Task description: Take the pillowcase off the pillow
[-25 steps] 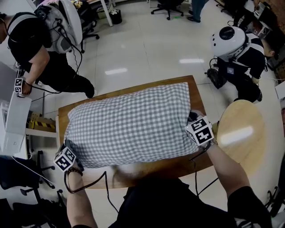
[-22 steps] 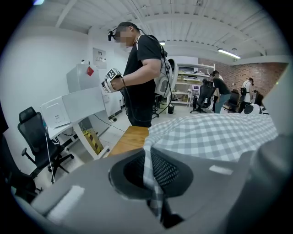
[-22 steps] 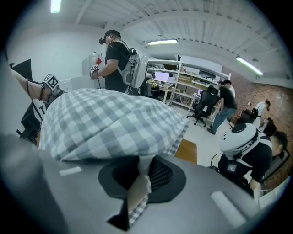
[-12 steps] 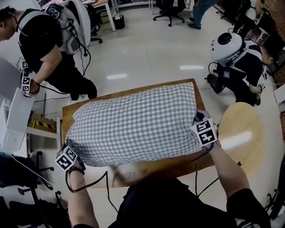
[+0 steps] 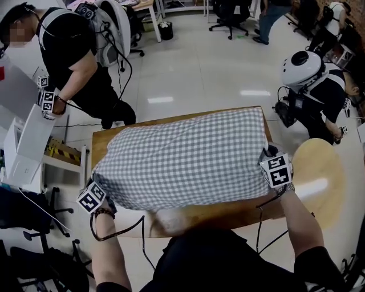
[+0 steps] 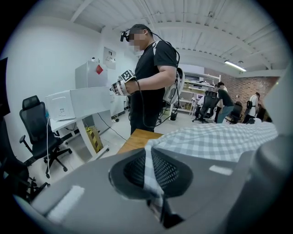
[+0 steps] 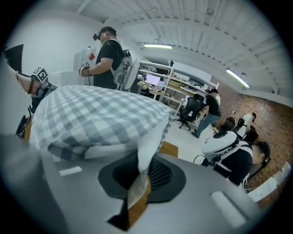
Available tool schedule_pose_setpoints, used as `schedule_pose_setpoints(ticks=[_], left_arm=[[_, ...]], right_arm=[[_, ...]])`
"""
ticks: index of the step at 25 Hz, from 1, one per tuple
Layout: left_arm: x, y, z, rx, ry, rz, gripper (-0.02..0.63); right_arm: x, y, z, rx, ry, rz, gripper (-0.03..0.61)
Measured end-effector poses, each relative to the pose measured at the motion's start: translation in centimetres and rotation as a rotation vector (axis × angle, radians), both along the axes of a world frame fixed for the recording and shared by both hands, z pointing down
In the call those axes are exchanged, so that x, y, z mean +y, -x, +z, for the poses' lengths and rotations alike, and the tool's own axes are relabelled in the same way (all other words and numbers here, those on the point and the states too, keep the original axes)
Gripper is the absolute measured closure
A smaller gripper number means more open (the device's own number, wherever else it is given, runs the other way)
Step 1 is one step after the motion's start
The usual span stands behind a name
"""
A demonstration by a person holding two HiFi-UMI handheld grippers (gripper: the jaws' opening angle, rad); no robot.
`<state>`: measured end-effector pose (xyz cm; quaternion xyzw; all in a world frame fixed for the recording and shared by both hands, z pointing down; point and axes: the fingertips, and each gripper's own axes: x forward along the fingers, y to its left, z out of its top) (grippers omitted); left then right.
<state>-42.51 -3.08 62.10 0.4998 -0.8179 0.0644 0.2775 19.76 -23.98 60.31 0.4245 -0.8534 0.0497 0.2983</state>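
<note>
Full gingham pillowcase (image 5: 182, 157) on wooden table (image 5: 217, 212)

Desk (image 5: 217, 214) mostly hidden under pillowcase (image 5: 188, 157). Pillow itself not visible in head view. Left gripper (image 5: 94, 197) and right gripper (image 5: 275, 169) jaws buried under cloth corners there. Far people (image 5: 268, 14) cut off by top edge.

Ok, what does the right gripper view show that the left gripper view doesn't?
Only the right gripper view: the right gripper shut on a white fold of cloth hanging from the checked pillowcase, and a person carrying a white rounded pack. Only the left gripper view: the left gripper shut on a checked corner of the pillowcase, and a black office chair. Both: the pillowcase, the wooden table and a standing person in black.
</note>
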Motion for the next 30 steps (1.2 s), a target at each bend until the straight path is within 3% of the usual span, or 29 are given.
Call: schedule_pose_setpoints(ticks=[30], left_arm=[[0.1, 3.8, -1.2, -0.007, -0.023, -0.094, 0.607]], right_arm=[[-5.7, -9.9, 1.5, 0.049, 0.051, 0.189, 0.548]])
